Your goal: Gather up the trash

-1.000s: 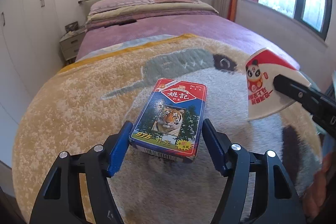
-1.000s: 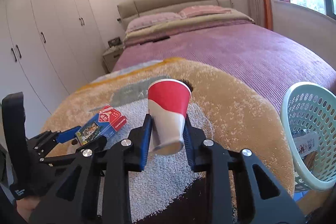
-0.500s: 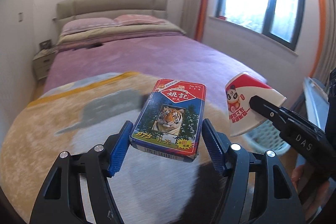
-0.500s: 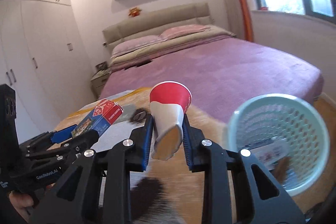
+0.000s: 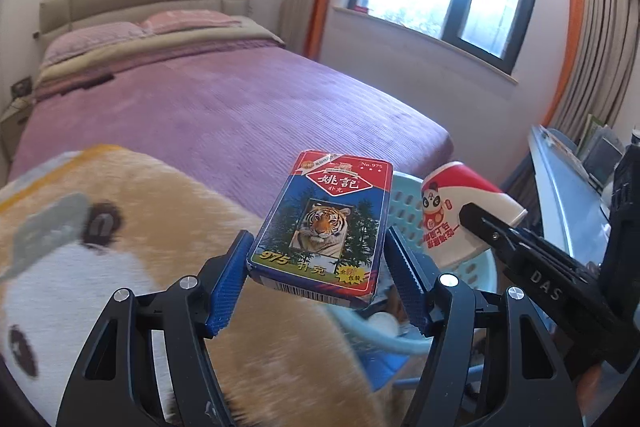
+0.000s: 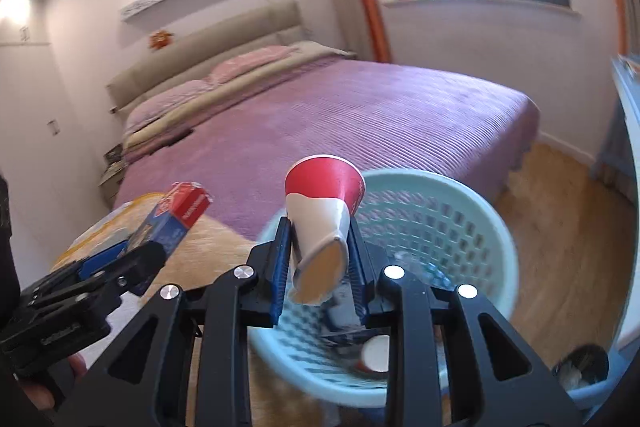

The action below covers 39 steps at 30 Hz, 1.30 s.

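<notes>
Red paper cup (image 6: pixel 320 223) in right gripper (image 6: pixel 320 259) and card box (image 5: pixel 324 231) in left gripper (image 5: pixel 316 287), now over basket (image 6: pixel 472 203)

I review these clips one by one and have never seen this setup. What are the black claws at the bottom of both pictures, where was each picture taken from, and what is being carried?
No robot here: a person holds a two-finger claw in each hand, and a fisheye camera on each claw looks forward along its fingers. In the left camera's picture, the left gripper is clamped on a playing card box with a tiger on it. In the right camera's picture, the right gripper is clamped on a red and white paper cup, held tilted over a pale green basket that already has some trash inside. Each claw also shows at the side of the other's picture. Behind them is a bed with a purple cover and a fluffy tan blanket.
</notes>
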Motion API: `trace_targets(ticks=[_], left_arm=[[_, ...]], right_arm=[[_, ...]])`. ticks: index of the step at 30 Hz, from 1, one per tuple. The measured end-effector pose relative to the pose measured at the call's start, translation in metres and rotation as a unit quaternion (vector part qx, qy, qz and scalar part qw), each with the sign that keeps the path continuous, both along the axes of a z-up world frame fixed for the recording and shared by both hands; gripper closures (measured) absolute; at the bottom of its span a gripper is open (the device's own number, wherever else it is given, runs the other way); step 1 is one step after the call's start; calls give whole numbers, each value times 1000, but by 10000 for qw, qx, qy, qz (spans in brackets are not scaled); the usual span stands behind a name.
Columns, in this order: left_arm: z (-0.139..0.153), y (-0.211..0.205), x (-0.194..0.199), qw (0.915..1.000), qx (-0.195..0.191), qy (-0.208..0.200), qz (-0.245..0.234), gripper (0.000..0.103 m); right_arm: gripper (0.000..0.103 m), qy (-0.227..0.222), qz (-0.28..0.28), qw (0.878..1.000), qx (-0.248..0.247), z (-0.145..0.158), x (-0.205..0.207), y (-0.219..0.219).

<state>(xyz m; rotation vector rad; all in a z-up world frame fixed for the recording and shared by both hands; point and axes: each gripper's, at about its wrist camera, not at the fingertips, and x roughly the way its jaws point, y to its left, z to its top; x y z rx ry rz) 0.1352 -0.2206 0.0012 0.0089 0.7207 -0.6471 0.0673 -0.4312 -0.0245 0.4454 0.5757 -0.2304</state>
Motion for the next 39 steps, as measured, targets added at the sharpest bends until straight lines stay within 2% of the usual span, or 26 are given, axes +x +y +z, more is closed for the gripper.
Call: trace_targets(ticks=[6,7,8,9,10,11,12,13,15,23,26,28,32,34,37,39], left_arm=[[-17,-32,11,9992,-105,307,-247,36],[-19,-35,12,9988,-155,354,-284,33],[-21,-37,13,9988,-153,375,-263,23],[-22,-36,13,9990,-145,371,-202,18],[-22,-34,12,9991,-176,353,-163,17],[-22,-31,11,9990,-213,363,-169,16],[-22,-26,10,9988,-247,386,-177,16],[-22,-20,9,9988,-261,385,-152,16],[-18,-7,2,9991,-291,278,-98,15],[11,52,-48,9971,-249,-557,447,9],[20,73,-62,9940,-215,-719,796,8],[25,88,-73,9902,-258,-862,1070,7],[27,114,-89,9804,-101,-1271,1504,7],[26,125,-100,9712,27,-1611,1755,7],[19,128,-106,9566,316,-1989,2107,7],[13,130,-106,9536,405,-2061,2159,8]], right_arm=[[77,428,-217,9978,455,-28,5,-28],[77,464,-232,9974,508,-31,6,-31],[76,516,-251,9969,533,-34,6,-33],[71,586,-265,9964,547,-37,7,-35],[55,630,-270,9961,558,-39,7,-36],[47,636,-275,9960,564,-40,5,-39],[41,598,-262,9964,533,-38,3,-37],[42,560,-225,9971,470,-35,-1,-34],[42,462,-157,9984,302,-26,-8,-26],[41,303,223,9993,-2,7,-33,20],[34,178,401,9988,-214,19,-42,42],[27,36,511,9979,-409,29,-48,59],[20,-299,563,9957,-667,45,-64,87],[12,-471,421,9955,-709,49,-69,95],[11,-751,182,9930,-888,51,-77,108],[11,-855,9,9889,-1218,53,-82,117]])
